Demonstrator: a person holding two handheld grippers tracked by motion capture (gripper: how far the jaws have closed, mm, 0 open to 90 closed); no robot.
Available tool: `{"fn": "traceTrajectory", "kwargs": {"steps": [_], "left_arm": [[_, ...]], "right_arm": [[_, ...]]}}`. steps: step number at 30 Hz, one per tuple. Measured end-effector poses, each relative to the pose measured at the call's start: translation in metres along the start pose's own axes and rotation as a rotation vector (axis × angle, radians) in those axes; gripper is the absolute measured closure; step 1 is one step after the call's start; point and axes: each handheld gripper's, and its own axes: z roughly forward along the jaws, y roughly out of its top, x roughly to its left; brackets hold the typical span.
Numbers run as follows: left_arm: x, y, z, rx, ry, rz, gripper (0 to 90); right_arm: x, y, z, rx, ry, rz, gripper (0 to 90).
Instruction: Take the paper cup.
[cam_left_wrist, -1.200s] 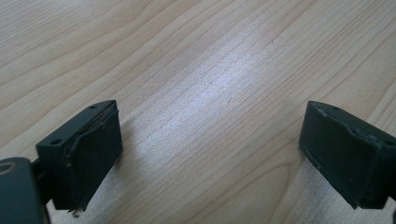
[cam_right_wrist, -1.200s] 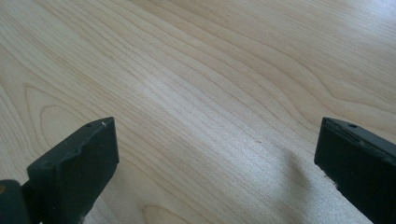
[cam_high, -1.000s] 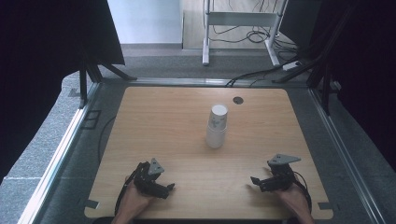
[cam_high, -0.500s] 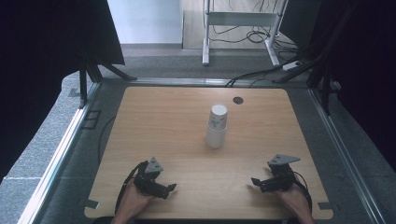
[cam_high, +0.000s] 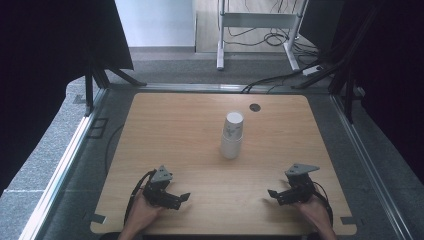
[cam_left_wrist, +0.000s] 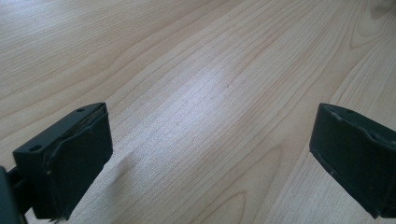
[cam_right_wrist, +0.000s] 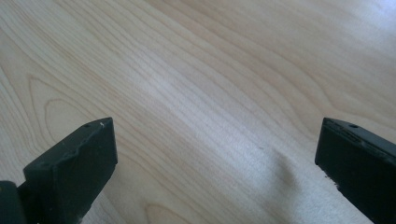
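The stack of white paper cups (cam_high: 232, 135) stands mid-table (cam_high: 175, 125), its print too small to read. Left gripper (cam_high: 176, 198) and right gripper (cam_high: 278, 195) rest near the front edge, well apart from it, black jaws spread wide, holding nothing over pale wood grain

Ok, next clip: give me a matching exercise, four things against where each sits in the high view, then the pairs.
Things:
1. stack of white cups
2. left gripper
3. right gripper
4. dark round hole

Places:
A. near edge of the table, at the right
B. far edge, right of centre
C. middle of the table
D. near edge, at the left

Pairs: 1-C, 2-D, 3-A, 4-B
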Motion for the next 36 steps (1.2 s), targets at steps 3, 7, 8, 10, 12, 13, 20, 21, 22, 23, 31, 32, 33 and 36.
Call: {"fn": "traceTrajectory", "kwargs": {"steps": [3, 7, 8, 10, 12, 13, 20, 21, 22, 23, 31, 32, 33, 36], "left_arm": [[-0.002, 0.003, 0.001, 0.013, 0.014, 0.026, 0.0], [-0.002, 0.01, 0.002, 0.042, 0.05, 0.061, 0.0], [0.0, 0.014, 0.002, 0.046, 0.055, 0.059, 0.0], [0.001, 0.018, 0.003, 0.045, 0.052, 0.056, 0.0], [0.002, 0.021, 0.004, 0.046, 0.052, 0.057, 0.0], [0.002, 0.023, 0.004, 0.048, 0.05, 0.055, 0.0], [0.006, 0.033, 0.006, 0.047, 0.03, 0.043, 0.6], [0.006, 0.033, 0.006, 0.047, 0.03, 0.043, 2.0], [0.007, 0.037, 0.006, 0.039, 0.02, 0.04, 2.9], [0.007, 0.039, 0.006, 0.04, 0.02, 0.041, 3.0], [0.012, 0.051, 0.01, 0.046, 0.018, 0.038, 3.1], [0.013, 0.052, 0.011, 0.045, 0.018, 0.038, 3.4], [0.014, 0.054, 0.011, 0.045, 0.018, 0.037, 3.7], [0.015, 0.058, 0.013, 0.042, 0.013, 0.034, 3.7]], "right_arm": [[-0.001, 0.003, -0.002, -0.019, 0.007, 0.003, 0.0], [-0.002, 0.007, -0.005, -0.035, 0.009, 0.008, 0.0], [-0.002, 0.009, -0.006, -0.04, 0.015, 0.012, 0.0], [-0.003, 0.011, -0.007, -0.053, 0.022, 0.022, 0.0], [-0.004, 0.014, -0.008, -0.058, 0.027, 0.026, 0.0], [-0.004, 0.015, -0.008, -0.059, 0.029, 0.026, 0.0], [-0.004, 0.022, -0.011, -0.072, 0.042, 0.029, 0.4], [-0.004, 0.022, -0.011, -0.072, 0.042, 0.029, 0.4], [-0.004, 0.024, -0.012, -0.077, 0.048, 0.033, 0.6], [-0.004, 0.025, -0.012, -0.077, 0.051, 0.034, 1.0], [-0.005, 0.035, -0.013, -0.077, 0.046, 0.019, 1.3], [-0.006, 0.036, -0.013, -0.078, 0.044, 0.015, 1.5], [-0.006, 0.037, -0.013, -0.08, 0.044, 0.014, 1.8], [-0.007, 0.041, -0.014, -0.082, 0.048, 0.015, 2.5]]}}
